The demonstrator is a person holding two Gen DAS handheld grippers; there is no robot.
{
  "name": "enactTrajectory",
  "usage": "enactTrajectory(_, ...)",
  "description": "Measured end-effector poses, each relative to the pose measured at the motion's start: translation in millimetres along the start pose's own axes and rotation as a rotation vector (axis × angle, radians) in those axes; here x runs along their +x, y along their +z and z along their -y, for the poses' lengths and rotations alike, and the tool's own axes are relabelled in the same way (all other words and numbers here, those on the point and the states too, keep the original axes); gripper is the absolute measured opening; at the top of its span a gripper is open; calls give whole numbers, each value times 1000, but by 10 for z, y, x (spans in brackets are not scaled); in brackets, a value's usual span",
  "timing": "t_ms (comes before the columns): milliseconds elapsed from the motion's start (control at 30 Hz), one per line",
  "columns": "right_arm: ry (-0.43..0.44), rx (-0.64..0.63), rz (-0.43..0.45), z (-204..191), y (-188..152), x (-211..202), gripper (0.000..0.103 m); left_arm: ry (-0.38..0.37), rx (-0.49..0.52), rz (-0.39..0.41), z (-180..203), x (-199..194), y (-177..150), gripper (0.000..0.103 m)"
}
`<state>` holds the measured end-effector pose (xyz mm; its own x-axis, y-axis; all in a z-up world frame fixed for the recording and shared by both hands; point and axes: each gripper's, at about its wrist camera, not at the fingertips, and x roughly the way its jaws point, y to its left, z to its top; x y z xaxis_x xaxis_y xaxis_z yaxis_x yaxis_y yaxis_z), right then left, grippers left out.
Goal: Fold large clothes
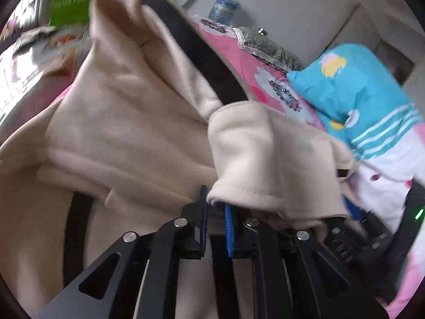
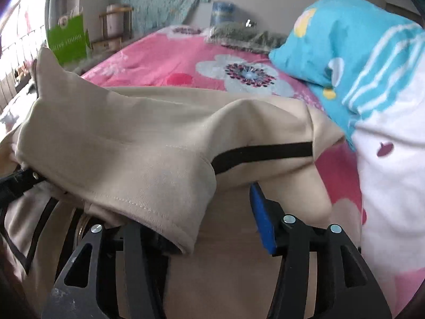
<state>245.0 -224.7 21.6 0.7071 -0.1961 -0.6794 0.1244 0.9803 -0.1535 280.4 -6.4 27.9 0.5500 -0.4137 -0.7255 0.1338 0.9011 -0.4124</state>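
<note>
A beige garment (image 1: 119,106) with black stripes (image 1: 202,53) is bunched on a pink flowered bed sheet (image 1: 239,53). In the left wrist view its stitched hem (image 1: 239,191) lies across the tips of my left gripper (image 1: 216,212). The blue pads (image 1: 229,226) stand a narrow gap apart and do not visibly press the cloth. In the right wrist view my right gripper (image 2: 209,228) is wide open over the beige garment (image 2: 119,146). Its right blue pad (image 2: 261,220) is bare. A stitched cuff (image 2: 164,212) drapes over and hides the left finger.
A turquoise and white quilt (image 2: 372,79) is piled at the right, against the garment. A grey patterned cloth (image 2: 239,37) lies at the far end of the bed. A green bag (image 2: 69,40) and a wooden stand (image 2: 117,24) stand at the back left.
</note>
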Motion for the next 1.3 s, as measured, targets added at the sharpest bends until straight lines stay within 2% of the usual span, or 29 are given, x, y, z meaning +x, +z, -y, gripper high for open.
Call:
enactTrajectory(33, -9, -8, 8, 17, -30, -55, 70, 0, -7, -11, -6, -111, -23, 22)
enactTrajectory(67, -2, -17, 18, 63, -74, -141, 74, 1, 2, -19, 8, -191, -41, 43)
enactTrajectory(100, 12, -18, 18, 98, -104, -189, 76, 7, 27, -17, 31, -324, -77, 52)
enactTrajectory(133, 29, -16, 12, 147, -145, -255, 76, 1, 63, -6, 65, -477, -114, 56)
enactTrajectory(200, 40, 21, 36, 249, -211, -420, 76, -20, 126, 29, 161, -726, -155, 56)
enactTrajectory(300, 74, 77, 164, 345, -158, -722, 75, -34, 221, 128, 357, -1028, 17, 56)
enactTrajectory(333, 97, 87, 191, 334, -76, -758, 75, -47, 214, 143, 384, -1022, 107, 60)
enactTrajectory(400, 155, 89, 210, 262, 161, -684, 75, -84, 97, 178, 235, -973, 496, 64)
enactTrajectory(500, 196, 67, 192, 79, 460, -376, 72, -114, -104, 162, -17, -720, 982, 65)
enactTrajectory(533, 195, 53, 179, 17, 507, -282, 67, -108, -155, 148, -96, -639, 1092, 65)
enactTrajectory(600, 184, 2, 134, -129, 553, -16, 64, -76, -276, 97, -353, -387, 1304, 65)
enactTrajectory(633, 177, -16, 112, -167, 528, 45, 59, -76, -319, 80, -456, -292, 1359, 57)
enactTrajectory(667, 162, -32, 82, -197, 474, 131, 55, -96, -359, 85, -583, -246, 1378, 11)
enactTrajectory(733, 178, -29, 72, -148, 313, 190, 53, -71, -410, 145, -823, -379, 1262, 8)
enactTrajectory(800, 200, -19, 74, -78, 189, 175, 53, 11, -341, 155, -909, -399, 1132, 7)
enactTrajectory(833, 209, -8, 68, -29, 157, 189, 56, 76, -294, 127, -991, -278, 1029, 7)
enactTrajectory(867, 221, 0, 59, 16, 141, 194, 61, 105, -282, 101, -1072, -153, 965, 7)
enactTrajectory(933, 261, 38, 25, 133, 133, 264, 66, 95, -295, 93, -1230, 3, 851, 9)
enactTrajectory(1033, 312, 82, -17, 233, 85, 293, 70, 90, -262, 137, -1195, -69, 774, 9)
enactTrajectory(1100, 304, 63, -37, 245, 77, 243, 70, 66, -284, 119, -1187, -150, 750, 9)
enactTrajectory(1133, 282, 38, -37, 238, 76, 172, 69, 38, -332, 113, -1200, -279, 718, 11)
enactTrajectory(1167, 258, 27, -20, 247, 66, 74, 64, 56, -351, 122, -1171, -376, 666, 15)
enactTrajectory(1200, 230, 36, 26, 278, 54, -83, 59, 127, -358, 171, -1080, -587, 601, 20)
enactTrajectory(1233, 218, 61, 89, 335, 56, -263, 53, 190, -327, 229, -964, -737, 554, 21)
enactTrajectory(1267, 220, 73, 125, 375, 85, -361, 53, 240, -192, 338, -699, -941, 537, 21)
enactTrajectory(1300, 208, 79, 158, 415, 165, -446, 53, 261, -64, 404, -472, -1020, 564, 21)
